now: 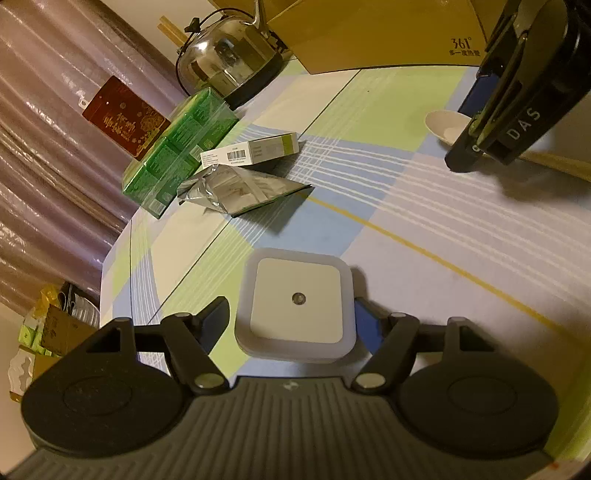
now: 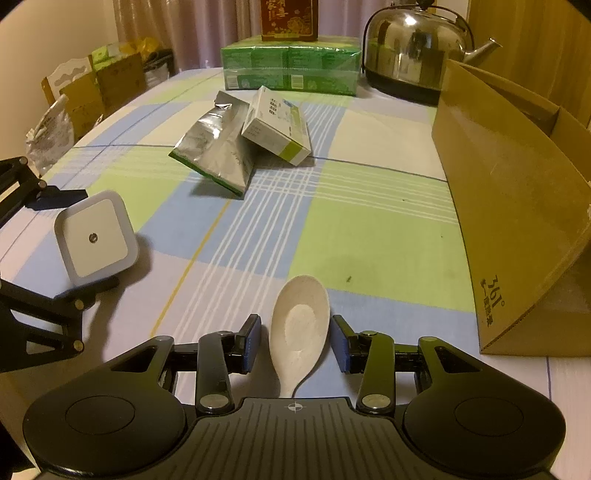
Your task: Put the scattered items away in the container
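A white square night light (image 1: 297,304) lies between the fingers of my left gripper (image 1: 291,325); the jaws stand open around it with small gaps on each side. It also shows in the right wrist view (image 2: 94,236). A white spoon (image 2: 299,328) lies on the checked tablecloth between the open fingers of my right gripper (image 2: 295,343), not touched. The spoon bowl shows in the left wrist view (image 1: 445,125) under the right gripper (image 1: 476,122). A silver pouch (image 2: 218,147) and a white-green box (image 2: 279,127) lie mid-table. The open cardboard box (image 2: 509,206) stands at the right.
A green multipack (image 2: 291,70) with a red box (image 2: 290,18) on it and a steel kettle (image 2: 413,48) stand at the far edge. Cardboard boxes and bags (image 2: 99,81) sit beyond the table's left edge. Curtains hang behind.
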{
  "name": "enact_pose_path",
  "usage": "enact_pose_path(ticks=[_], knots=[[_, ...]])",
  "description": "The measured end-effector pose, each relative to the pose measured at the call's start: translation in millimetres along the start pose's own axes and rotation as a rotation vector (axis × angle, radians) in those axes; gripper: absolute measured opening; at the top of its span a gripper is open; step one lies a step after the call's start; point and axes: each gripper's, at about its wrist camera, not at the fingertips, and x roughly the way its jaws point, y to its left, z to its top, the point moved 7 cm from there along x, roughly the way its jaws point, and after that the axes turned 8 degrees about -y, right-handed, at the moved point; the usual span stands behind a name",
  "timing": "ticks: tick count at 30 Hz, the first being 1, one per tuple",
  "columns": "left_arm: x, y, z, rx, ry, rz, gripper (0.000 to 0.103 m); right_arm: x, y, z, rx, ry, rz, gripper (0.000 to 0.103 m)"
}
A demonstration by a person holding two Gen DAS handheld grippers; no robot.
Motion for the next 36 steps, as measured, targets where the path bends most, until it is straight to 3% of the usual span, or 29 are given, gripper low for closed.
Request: enact_pose_path(ticks=[2, 6, 7, 20, 36], knots=[[1, 0, 0, 0.012, 0.004, -0.001, 0.063, 0, 0, -1, -0.004, 0.001, 0.001, 0.038], [2, -2, 1, 0.025, 0.01, -0.006, 0.062, -1, 1, -2, -0.012, 0.001, 0.003, 0.038], [2, -1, 1, 0.018, 0.012, -0.008, 0.062, -2, 1, -1, -0.013, 0.001, 0.004, 0.031], [-20, 10, 9, -0.219, 0.008, -0.063, 0.062, -20, -6, 2, -0.007, -0.021, -0.011, 0.029], [-62, 10, 42, -0.347, -0.046, -0.069, 0.062, -67, -17, 25, 0.003, -0.114, -0.034, 0.029]])
